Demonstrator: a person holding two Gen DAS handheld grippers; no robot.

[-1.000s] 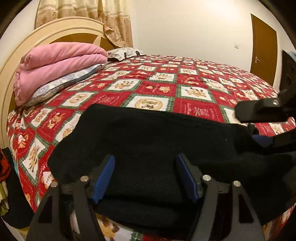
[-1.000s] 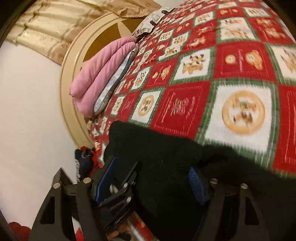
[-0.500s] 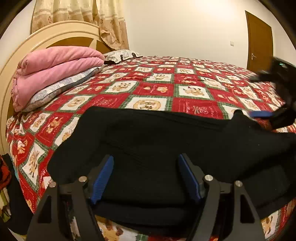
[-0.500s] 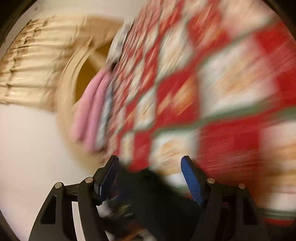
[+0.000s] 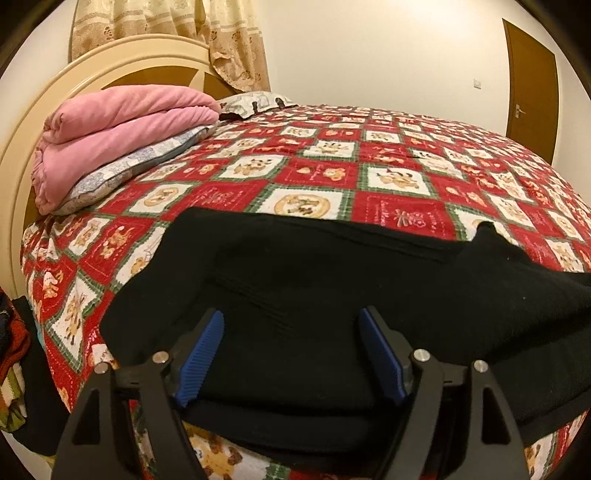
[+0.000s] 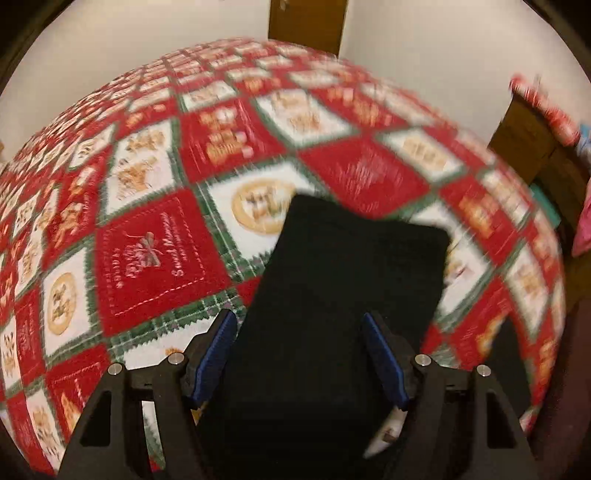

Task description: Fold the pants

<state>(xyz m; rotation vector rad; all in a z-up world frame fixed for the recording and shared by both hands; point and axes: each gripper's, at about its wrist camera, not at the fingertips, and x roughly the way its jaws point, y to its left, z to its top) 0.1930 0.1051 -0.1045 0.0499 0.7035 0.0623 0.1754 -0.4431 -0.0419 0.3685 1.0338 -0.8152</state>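
The black pants lie partly folded along the near edge of the bed, so both the left tongs, just widened, and the right tongs, released, should pinch matching edges and fold squarely.

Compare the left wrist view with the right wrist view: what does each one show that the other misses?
Only the left wrist view shows the pink blanket stacked on a pillow, the headboard and the curtain. Only the right wrist view shows the pants' squared far end and a wooden cabinet beside the bed. Both show the black pants on the red patterned bedspread, a brown door, and an open gripper, left gripper and right gripper, over the cloth.
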